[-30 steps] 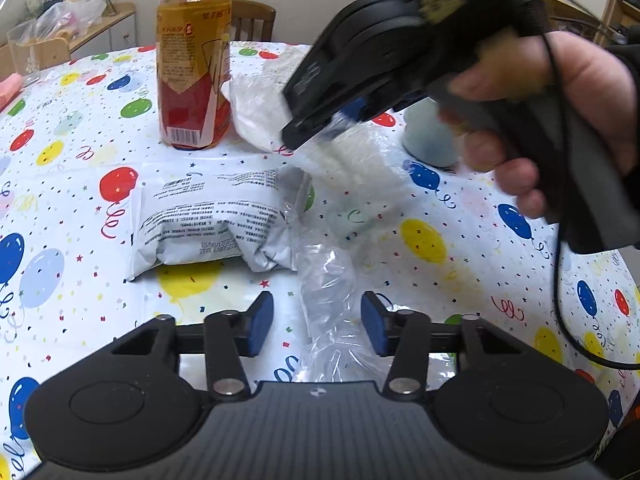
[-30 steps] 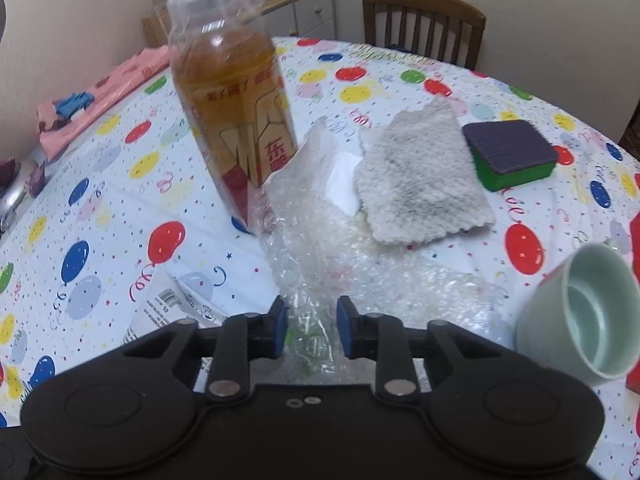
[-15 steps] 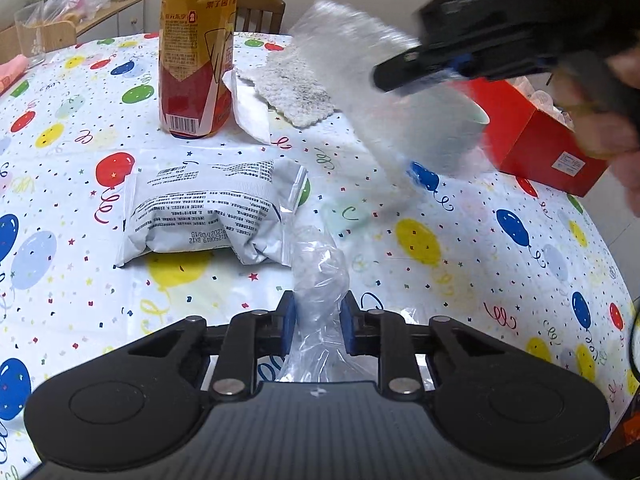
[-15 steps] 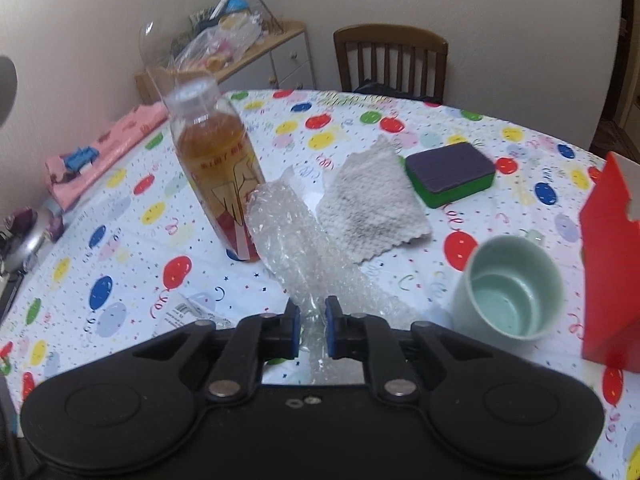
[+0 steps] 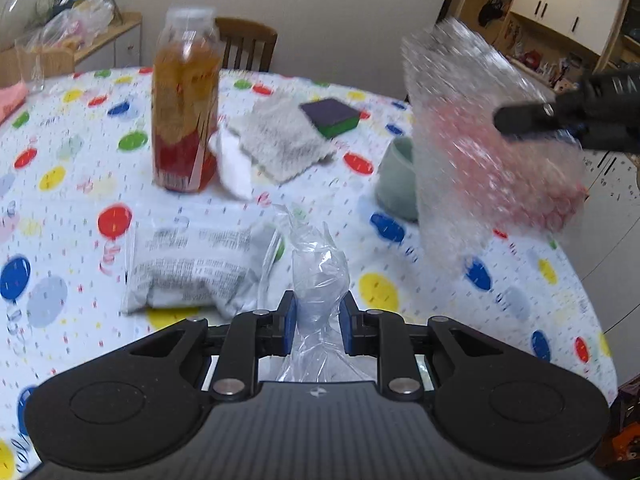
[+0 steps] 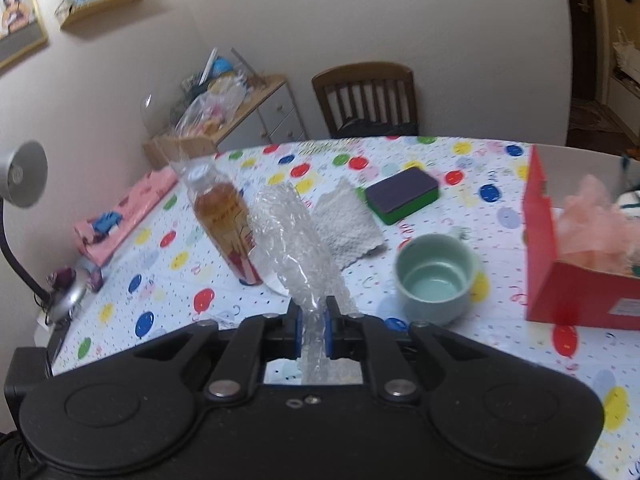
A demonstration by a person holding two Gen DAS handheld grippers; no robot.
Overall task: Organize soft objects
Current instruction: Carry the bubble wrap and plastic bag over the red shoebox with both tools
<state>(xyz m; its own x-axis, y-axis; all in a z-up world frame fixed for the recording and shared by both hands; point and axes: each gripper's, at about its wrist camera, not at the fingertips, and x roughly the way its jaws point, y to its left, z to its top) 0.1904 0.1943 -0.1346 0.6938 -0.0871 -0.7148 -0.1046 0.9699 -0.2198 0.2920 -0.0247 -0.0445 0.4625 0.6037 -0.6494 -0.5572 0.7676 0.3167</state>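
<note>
My left gripper (image 5: 315, 322) is shut on a crumpled clear plastic bag (image 5: 318, 276), held above the balloon-print tablecloth (image 5: 80, 184). My right gripper (image 6: 312, 332) is shut on a sheet of bubble wrap (image 6: 292, 240) and holds it high in the air; the sheet (image 5: 480, 160) and the gripper also show blurred at the right of the left wrist view. A grey printed soft packet (image 5: 192, 268) lies just left of the bag. A white fluffy cloth (image 5: 280, 140) and a purple-green sponge (image 5: 330, 116) lie further back.
A tea bottle (image 5: 186, 104) stands at the left middle. A pale green cup (image 6: 434, 276) stands right of centre. A red box (image 6: 576, 256) holding pink soft stuff stands at the right edge. A chair (image 6: 366, 96) and a cabinet stand behind the table.
My left gripper closed on the plastic bag and lifted it. My right gripper closed on the bubble wrap and raised it up and to the right, off the table.
</note>
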